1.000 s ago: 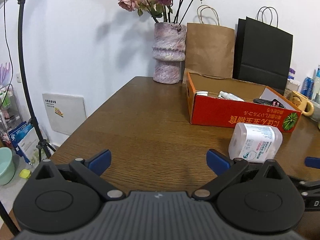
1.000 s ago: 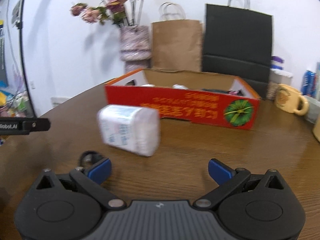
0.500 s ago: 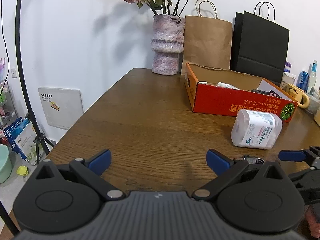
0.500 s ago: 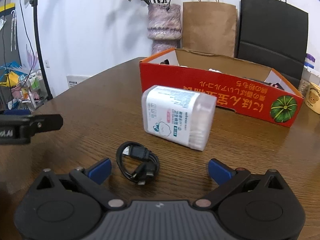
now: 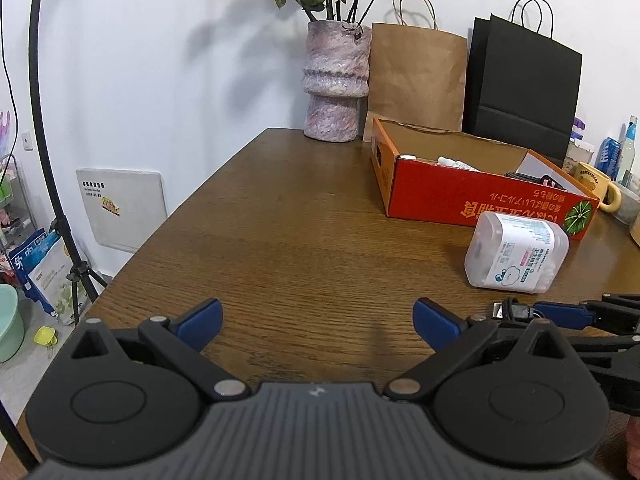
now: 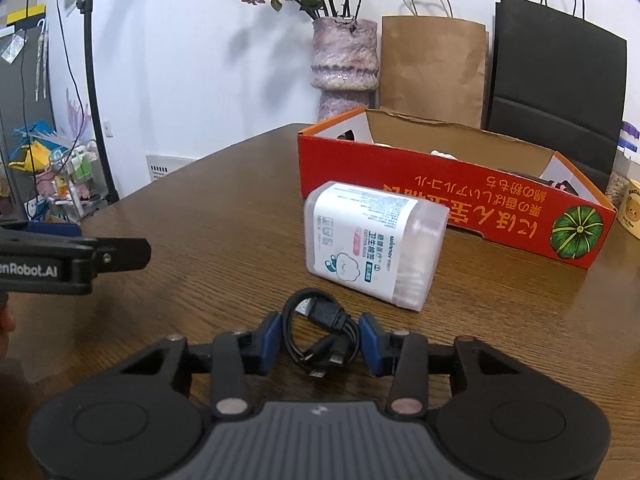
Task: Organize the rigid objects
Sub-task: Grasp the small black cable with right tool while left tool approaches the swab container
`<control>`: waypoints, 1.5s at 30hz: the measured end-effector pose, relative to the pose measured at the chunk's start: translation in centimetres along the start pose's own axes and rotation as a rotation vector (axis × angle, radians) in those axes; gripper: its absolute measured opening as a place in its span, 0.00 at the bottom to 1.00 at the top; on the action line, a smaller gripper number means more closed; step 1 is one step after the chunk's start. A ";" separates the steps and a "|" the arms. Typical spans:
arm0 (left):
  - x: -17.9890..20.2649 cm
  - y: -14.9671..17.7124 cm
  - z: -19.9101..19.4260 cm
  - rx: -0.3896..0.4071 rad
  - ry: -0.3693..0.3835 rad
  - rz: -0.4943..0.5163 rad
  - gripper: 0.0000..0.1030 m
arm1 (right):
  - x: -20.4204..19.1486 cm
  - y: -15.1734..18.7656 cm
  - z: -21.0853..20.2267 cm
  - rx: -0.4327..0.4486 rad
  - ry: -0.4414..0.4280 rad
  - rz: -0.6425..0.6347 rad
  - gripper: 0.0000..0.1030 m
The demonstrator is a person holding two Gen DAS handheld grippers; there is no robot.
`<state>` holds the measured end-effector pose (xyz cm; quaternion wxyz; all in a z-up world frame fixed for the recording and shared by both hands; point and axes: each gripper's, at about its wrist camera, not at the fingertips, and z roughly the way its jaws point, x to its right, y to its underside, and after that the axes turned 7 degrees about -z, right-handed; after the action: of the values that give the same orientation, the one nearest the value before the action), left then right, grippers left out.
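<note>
A coiled black USB cable (image 6: 320, 330) lies on the wooden table (image 6: 224, 216). My right gripper (image 6: 320, 338) has its blue pads closed against both sides of the coil. A white plastic cotton-swab box (image 6: 372, 242) lies on its side just beyond the cable, in front of the open red cardboard box (image 6: 452, 204). In the left wrist view, my left gripper (image 5: 318, 320) is open and empty over bare table; the swab box (image 5: 516, 252), the red box (image 5: 472, 196) and the cable's plug (image 5: 510, 312) show to its right.
A pink vase of dried roses (image 5: 334, 84), a brown paper bag (image 5: 416, 76) and a black bag (image 5: 520, 88) stand behind the red box. A yellow mug (image 5: 596, 190) sits at the far right. The table's left edge drops to a cluttered floor.
My right gripper has moved forward to the cable and closed its fingers on the coil. The left gripper has stayed open, shifting only slightly.
</note>
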<state>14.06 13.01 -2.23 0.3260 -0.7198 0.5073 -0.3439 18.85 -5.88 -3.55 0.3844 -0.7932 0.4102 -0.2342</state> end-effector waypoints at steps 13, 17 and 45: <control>0.0 0.0 1.0 -0.036 -0.027 -0.015 1.00 | 0.7 0.0 -1.6 0.075 0.034 -0.003 0.38; 0.8 0.2 1.0 -0.026 -0.027 0.013 1.00 | 1.2 0.2 -2.4 0.101 0.036 -0.008 0.38; 17.1 0.3 3.0 0.031 0.101 0.213 1.00 | 14.1 3.8 -7.0 0.175 0.206 0.150 0.37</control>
<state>20.66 -3.02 -1.27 0.3456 -0.6384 0.5915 -0.3509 20.10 -21.90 -1.66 0.4244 -0.6956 0.4834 -0.3199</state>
